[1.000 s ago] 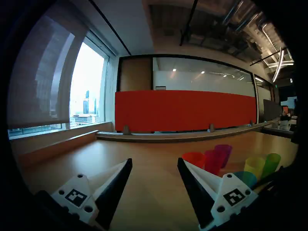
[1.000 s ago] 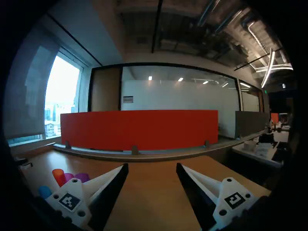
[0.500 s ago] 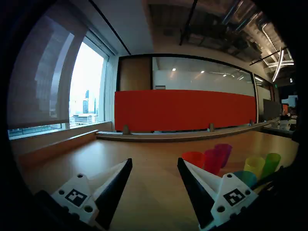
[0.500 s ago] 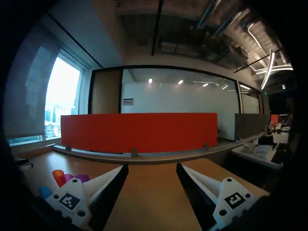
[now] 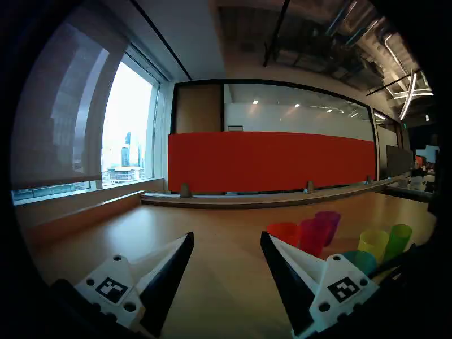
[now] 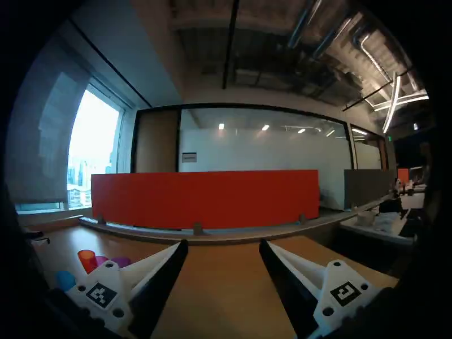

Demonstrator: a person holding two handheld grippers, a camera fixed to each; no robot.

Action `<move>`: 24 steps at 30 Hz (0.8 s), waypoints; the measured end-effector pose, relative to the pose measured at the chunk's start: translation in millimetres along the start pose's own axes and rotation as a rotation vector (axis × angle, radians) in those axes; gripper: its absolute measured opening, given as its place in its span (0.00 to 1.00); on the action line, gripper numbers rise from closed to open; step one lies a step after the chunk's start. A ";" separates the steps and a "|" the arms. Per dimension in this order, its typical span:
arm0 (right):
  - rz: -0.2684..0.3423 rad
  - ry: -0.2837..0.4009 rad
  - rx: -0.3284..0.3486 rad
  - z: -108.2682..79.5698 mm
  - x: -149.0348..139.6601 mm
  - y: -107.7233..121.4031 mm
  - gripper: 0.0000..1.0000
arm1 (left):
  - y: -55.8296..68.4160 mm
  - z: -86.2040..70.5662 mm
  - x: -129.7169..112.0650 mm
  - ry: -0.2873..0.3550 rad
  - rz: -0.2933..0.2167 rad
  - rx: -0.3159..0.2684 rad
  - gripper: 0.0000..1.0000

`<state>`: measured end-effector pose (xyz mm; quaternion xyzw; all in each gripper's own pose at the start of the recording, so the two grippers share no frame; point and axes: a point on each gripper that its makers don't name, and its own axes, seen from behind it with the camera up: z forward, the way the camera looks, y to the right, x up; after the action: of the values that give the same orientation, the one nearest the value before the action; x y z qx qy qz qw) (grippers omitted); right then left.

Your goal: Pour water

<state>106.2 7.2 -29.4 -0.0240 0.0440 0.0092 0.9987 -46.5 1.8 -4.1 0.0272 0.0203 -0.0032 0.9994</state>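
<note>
Several translucent plastic cups stand on the wooden table to the right of my left gripper [image 5: 226,243]: a red cup [image 5: 284,231], a pink cup [image 5: 312,234], a purple cup [image 5: 327,223], a yellow cup [image 5: 373,243], a green cup [image 5: 399,237] and a teal cup [image 5: 360,261] partly behind the right finger. That gripper is open and holds nothing. In the right gripper view, my right gripper [image 6: 223,251] is also open and empty, with the red cup [image 6: 87,260], purple cups [image 6: 116,261] and a blue cup [image 6: 65,279] at its far left.
A long red partition [image 5: 271,161] runs along the table's far edge. A bright window [image 5: 127,135] and a wooden ledge [image 5: 79,214] lie to the left. Another desk with objects [image 6: 378,220] stands to the right past the table's edge.
The right gripper view has tilted slightly upward, so the partition and cups sit lower in it. The left gripper has stayed still.
</note>
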 end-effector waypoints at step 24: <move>0.062 -0.023 0.017 5.5 -65.4 -4.5 0.98 | -0.2 -0.6 0.0 0.000 0.000 0.000 0.87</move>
<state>41.6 1.9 -17.9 -0.0137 0.0333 0.0401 0.9985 -46.6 1.6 -4.7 0.0272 0.0203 -0.0030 0.9994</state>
